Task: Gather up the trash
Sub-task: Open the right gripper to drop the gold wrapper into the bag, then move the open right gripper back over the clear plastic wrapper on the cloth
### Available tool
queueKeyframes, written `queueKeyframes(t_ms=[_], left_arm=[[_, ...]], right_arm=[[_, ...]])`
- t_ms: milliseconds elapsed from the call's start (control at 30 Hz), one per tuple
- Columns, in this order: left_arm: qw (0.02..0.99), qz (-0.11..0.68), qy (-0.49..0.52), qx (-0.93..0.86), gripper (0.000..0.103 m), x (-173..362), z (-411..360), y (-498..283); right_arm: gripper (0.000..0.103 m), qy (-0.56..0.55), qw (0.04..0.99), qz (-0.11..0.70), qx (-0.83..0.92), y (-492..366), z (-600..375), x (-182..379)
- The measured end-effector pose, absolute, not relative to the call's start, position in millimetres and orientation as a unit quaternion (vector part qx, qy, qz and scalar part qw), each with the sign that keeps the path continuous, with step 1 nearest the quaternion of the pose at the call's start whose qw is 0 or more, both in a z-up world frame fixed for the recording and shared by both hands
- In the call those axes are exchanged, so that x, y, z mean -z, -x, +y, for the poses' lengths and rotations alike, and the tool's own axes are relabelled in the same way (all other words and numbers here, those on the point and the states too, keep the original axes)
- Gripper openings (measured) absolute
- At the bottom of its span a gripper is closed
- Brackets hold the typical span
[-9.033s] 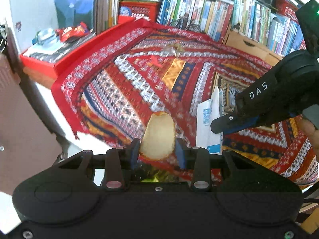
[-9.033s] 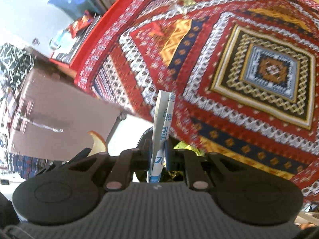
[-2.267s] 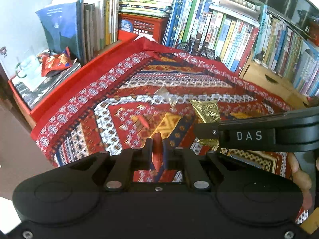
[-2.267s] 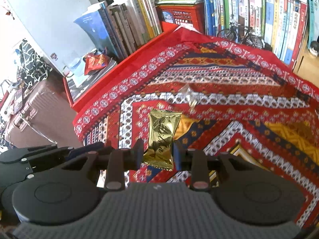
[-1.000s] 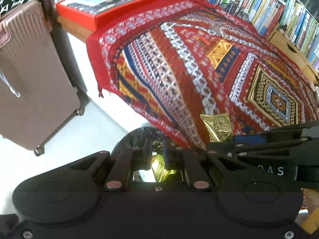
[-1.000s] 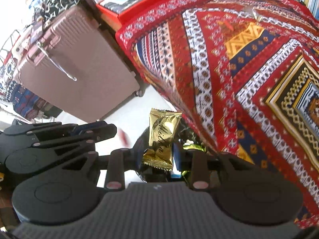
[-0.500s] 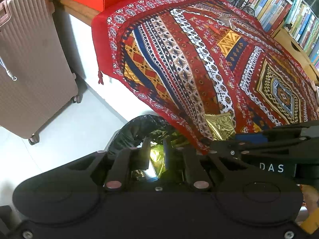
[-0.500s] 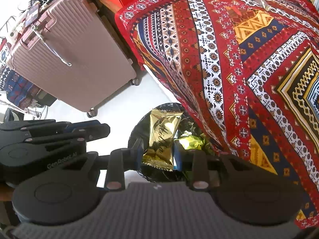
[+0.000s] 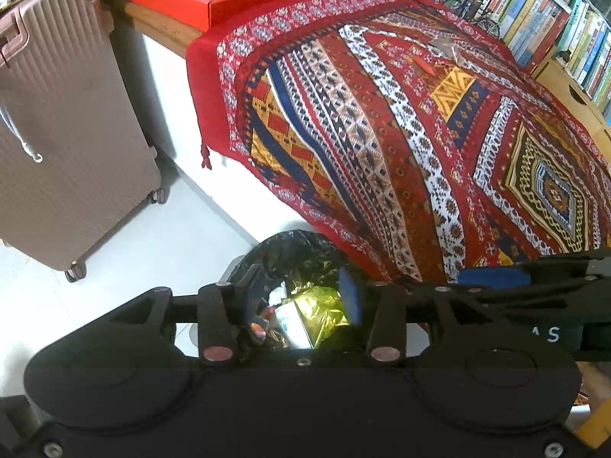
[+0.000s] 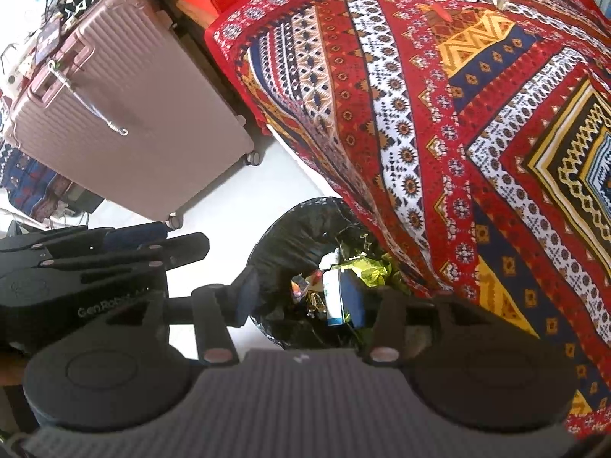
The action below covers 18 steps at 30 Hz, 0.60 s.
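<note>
Over the trash bag (image 10: 290, 244), both grippers' fingers (image 9: 349, 297) opening, now empty, gold wrapper dropped

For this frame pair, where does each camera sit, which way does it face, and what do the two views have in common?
Left wrist: on the left gripper, facing steeply down at the black trash bag; its own opening, empty fingers and the right gripper show.
Right wrist: on the right gripper, facing steeply down into the same bag; its opening, empty fingers and the left gripper show.
Shared: the bag, patterned cloth, pink suitcase.
</note>
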<state>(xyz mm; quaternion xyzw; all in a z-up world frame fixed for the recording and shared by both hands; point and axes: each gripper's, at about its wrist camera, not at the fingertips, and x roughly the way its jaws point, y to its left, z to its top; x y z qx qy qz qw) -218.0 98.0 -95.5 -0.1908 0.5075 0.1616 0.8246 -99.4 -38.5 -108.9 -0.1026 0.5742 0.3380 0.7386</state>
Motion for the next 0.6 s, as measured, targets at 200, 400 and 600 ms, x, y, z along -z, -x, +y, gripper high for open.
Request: queueKeyframes(t_ms=[200,400,600], left_arm=[[0.845,0.479,0.177,-0.159,0.055,70.1,96.8,202.5],[0.867,0.443,0.170,-0.150,0.058,36.9,93.8,174.2],[0.884,0.417,0.165,-0.130,0.059,14.1,85.0,136.6]], right_arm=[[0.064,0.073,0.755,0.563,-0.328,87.2,-54.2,85.7],[0.064,0.039,0.781,0.535,-0.320,60.5,-70.8,46.9],[0.064,0.028,0.813,0.493,-0.308,25.9,-85.7,6.3]])
